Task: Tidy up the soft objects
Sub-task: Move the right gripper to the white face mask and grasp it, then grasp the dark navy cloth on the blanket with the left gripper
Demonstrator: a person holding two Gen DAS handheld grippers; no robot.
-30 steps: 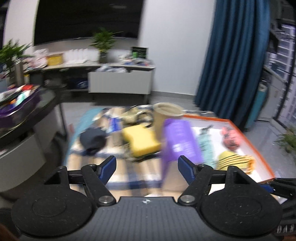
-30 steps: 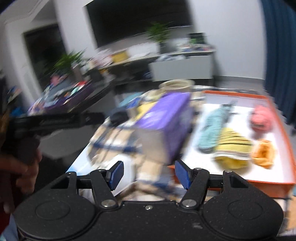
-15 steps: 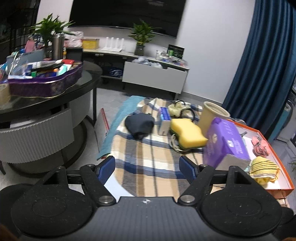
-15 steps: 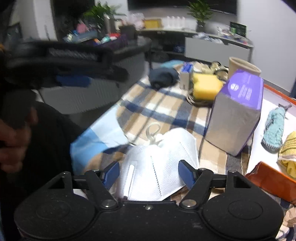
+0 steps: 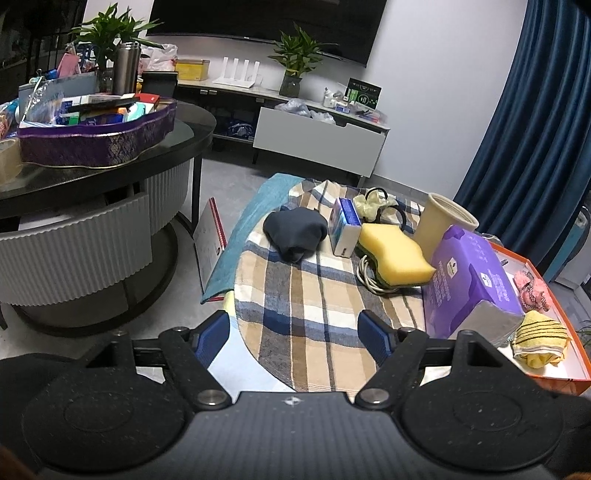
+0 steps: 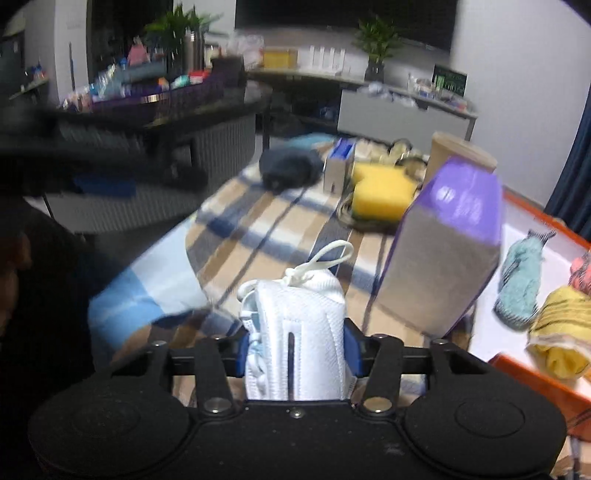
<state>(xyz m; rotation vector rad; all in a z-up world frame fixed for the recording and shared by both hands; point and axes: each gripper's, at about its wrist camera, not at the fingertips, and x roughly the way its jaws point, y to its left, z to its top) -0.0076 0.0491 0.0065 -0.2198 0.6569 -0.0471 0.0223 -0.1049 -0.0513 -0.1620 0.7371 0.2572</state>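
Setting: a home living room. Top centre of the left wrist view: large dark wall-mounted TV [image 5: 258, 22] above a low white media console [image 5: 317, 142] carrying a potted plant [image 5: 295, 59] and small clutter. Left: round dark glass coffee table [image 5: 110, 155] holding a purple tray [image 5: 96, 136] of household items and a steel flask [image 5: 125, 68]. Right edge: full-length blue curtain [image 5: 535, 129]. Centre: plaid blanket [image 5: 314, 306] spread out, grey tiled floor [image 5: 229, 184] beside it.
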